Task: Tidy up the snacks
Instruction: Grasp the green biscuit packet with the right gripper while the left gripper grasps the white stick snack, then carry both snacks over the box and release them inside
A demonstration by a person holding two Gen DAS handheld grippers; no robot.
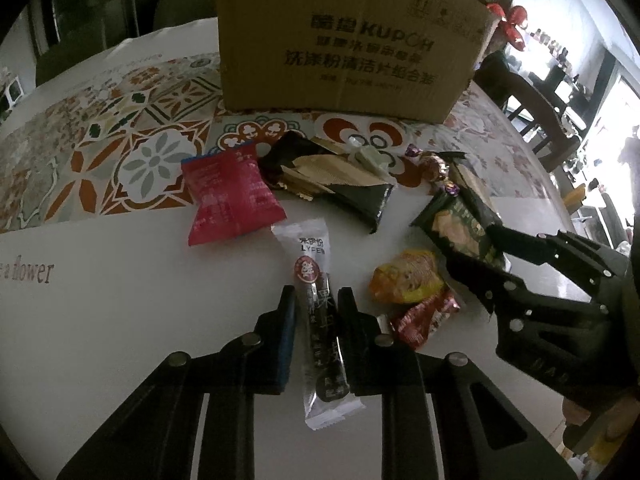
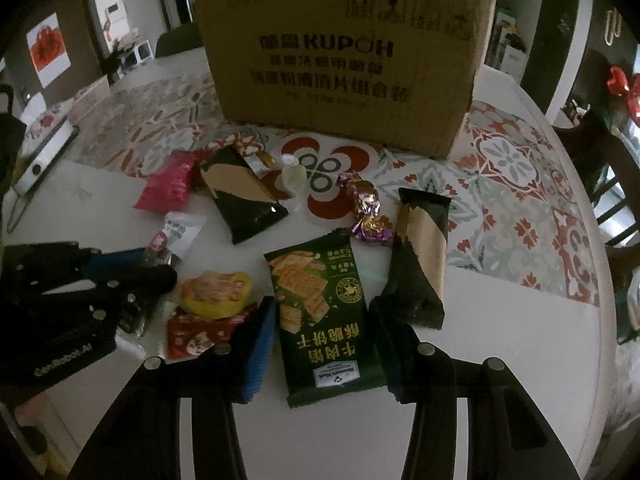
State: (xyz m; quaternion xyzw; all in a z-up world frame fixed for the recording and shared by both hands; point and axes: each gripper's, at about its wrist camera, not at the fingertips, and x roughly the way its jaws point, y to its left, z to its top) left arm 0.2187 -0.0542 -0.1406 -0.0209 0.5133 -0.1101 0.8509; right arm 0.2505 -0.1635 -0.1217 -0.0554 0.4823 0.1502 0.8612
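Snacks lie scattered on the white table in front of a cardboard box (image 1: 352, 40), also in the right wrist view (image 2: 344, 52). My left gripper (image 1: 318, 300) straddles a long white-and-black snack stick (image 1: 320, 320); the fingers sit close on each side, contact unclear. My right gripper (image 2: 324, 316) is open around a green cracker packet (image 2: 320, 312), which also shows in the left wrist view (image 1: 460, 228). Nearby are a red packet (image 1: 232, 196), a black-and-gold packet (image 1: 332, 180), a yellow packet (image 2: 216, 288), a small red packet (image 2: 196, 336), purple candies (image 2: 366, 208) and another black-and-gold packet (image 2: 420, 264).
A patterned tile mat (image 1: 120, 136) covers the far half of the table. A small green wrapped sweet (image 2: 294, 176) lies by the mat's edge. A chair (image 2: 616, 184) stands at the right. A phone on a stand (image 2: 40, 160) is at the left.
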